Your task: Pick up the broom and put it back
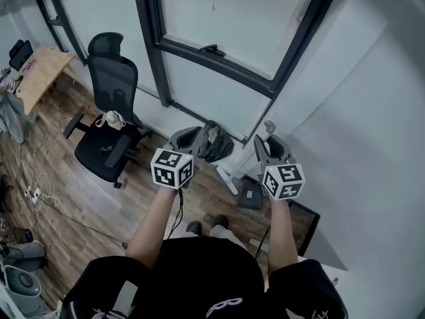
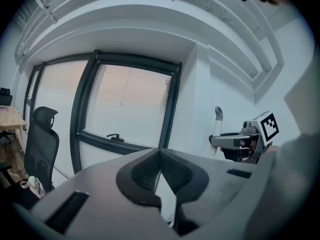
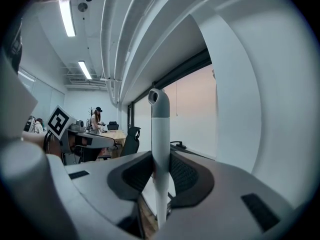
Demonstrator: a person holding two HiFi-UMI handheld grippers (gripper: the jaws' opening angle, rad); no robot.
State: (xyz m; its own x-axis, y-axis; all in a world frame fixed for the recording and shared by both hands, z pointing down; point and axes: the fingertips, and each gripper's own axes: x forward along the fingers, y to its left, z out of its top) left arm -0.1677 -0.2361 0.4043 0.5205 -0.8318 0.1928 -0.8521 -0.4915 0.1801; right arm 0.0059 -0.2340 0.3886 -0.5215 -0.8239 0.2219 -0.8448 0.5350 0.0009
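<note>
Right hand-held gripper [image 3: 161,169] clamped on upright white plastic broom handle with grey cap [image 3: 160,129], pole between its pads. Left hand-held gripper [image 2: 160,156] alongside to its left, jaws pressed together, empty. Dark-framed window [image 2: 172,109] beyond both.

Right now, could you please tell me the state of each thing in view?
broom: upright, handle clamped between jaws.
right gripper: shut on the broom.
left gripper: shut, nothing between its jaws.
window: closed.
office chair: upright, unoccupied.
</note>
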